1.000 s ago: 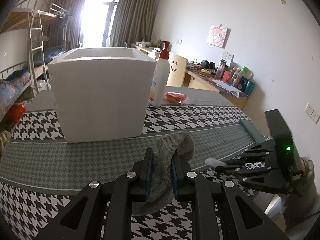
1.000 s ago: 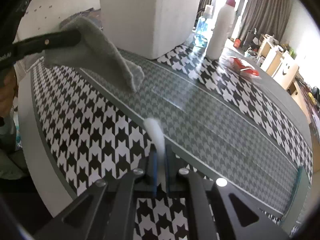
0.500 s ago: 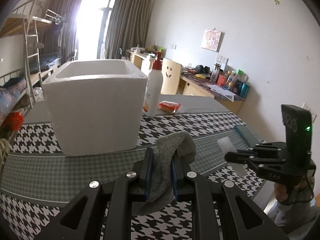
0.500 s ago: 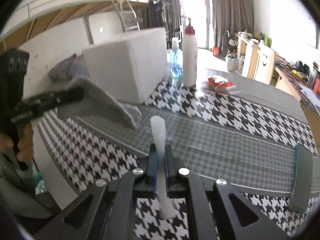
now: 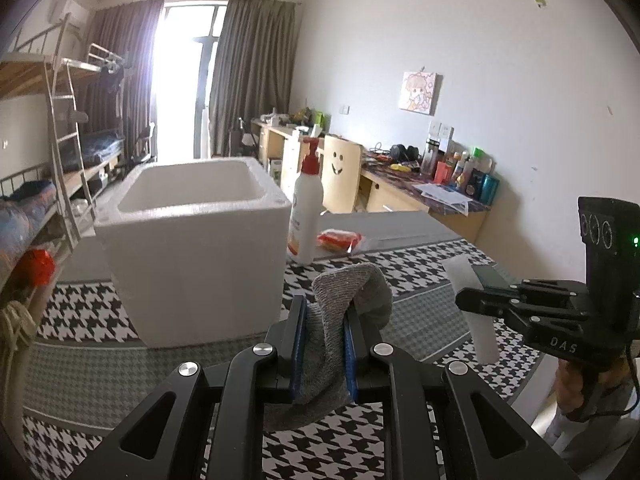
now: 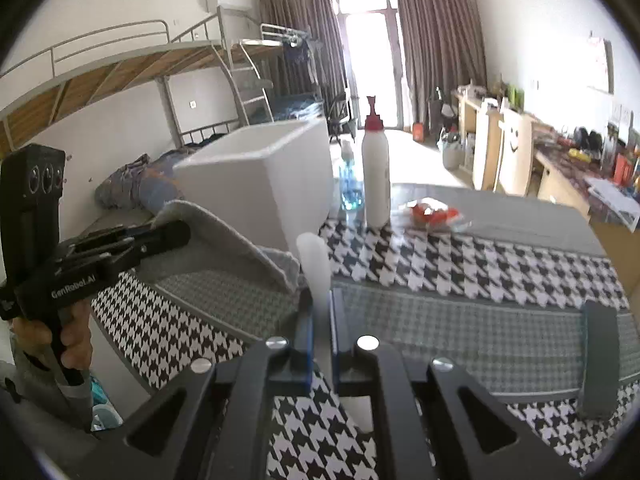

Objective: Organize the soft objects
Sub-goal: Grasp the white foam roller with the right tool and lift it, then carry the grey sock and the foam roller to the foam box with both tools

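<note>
Through the left wrist camera I see my left gripper (image 5: 323,350) clenched on a grey knitted sock (image 5: 340,320), whose toe flops over the right pad while its lower end is hidden behind the fingers. Beyond stands an open white foam box (image 5: 192,256) on the houndstooth tablecloth (image 5: 80,308). At right, my right gripper (image 5: 466,304) pinches a thin translucent white strip (image 5: 474,312); I cannot make out what it is.

From the right wrist camera, the strip (image 6: 316,268) stands upright between tightly closed pads, its bottom out of sight. At left, the sock (image 6: 224,240) hangs from the other gripper (image 6: 180,236), above the cloth, near the box (image 6: 264,184).
</note>
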Tool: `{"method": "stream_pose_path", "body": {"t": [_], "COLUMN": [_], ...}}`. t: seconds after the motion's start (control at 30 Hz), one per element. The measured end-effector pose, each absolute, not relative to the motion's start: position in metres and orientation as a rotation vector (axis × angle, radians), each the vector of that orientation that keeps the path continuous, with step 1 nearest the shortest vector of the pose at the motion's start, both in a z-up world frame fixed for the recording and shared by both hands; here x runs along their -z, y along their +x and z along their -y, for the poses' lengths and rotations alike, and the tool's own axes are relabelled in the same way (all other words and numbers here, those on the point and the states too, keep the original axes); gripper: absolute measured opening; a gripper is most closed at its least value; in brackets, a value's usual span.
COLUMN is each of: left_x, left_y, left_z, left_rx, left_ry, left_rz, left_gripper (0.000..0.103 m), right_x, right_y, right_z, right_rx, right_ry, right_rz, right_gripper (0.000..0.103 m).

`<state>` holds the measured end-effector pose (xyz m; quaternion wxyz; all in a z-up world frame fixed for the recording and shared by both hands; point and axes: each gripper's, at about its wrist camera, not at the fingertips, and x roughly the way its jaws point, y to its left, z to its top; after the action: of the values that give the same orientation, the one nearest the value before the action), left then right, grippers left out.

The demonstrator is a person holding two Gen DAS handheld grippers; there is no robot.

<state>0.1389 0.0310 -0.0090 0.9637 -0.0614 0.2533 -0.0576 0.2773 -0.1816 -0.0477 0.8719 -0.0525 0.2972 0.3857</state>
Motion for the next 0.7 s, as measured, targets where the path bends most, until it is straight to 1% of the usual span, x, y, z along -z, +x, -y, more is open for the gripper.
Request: {"method": "stream_pose_path", "body": {"t": [0.7], "left_x": [-0.028], "left_y": [0.141], "left_z": [-0.032], "left_rx": [0.123], "left_ry": [-0.078], "left_rz": [-0.445], "left_gripper": [0.018], "right_x": [0.009], "right_y": [0.271], "right_z": [0.173], "right_rx": [-0.761], "right_ry": [-0.108], "right_rz": [-0.530], "right_gripper": [0.009]}}
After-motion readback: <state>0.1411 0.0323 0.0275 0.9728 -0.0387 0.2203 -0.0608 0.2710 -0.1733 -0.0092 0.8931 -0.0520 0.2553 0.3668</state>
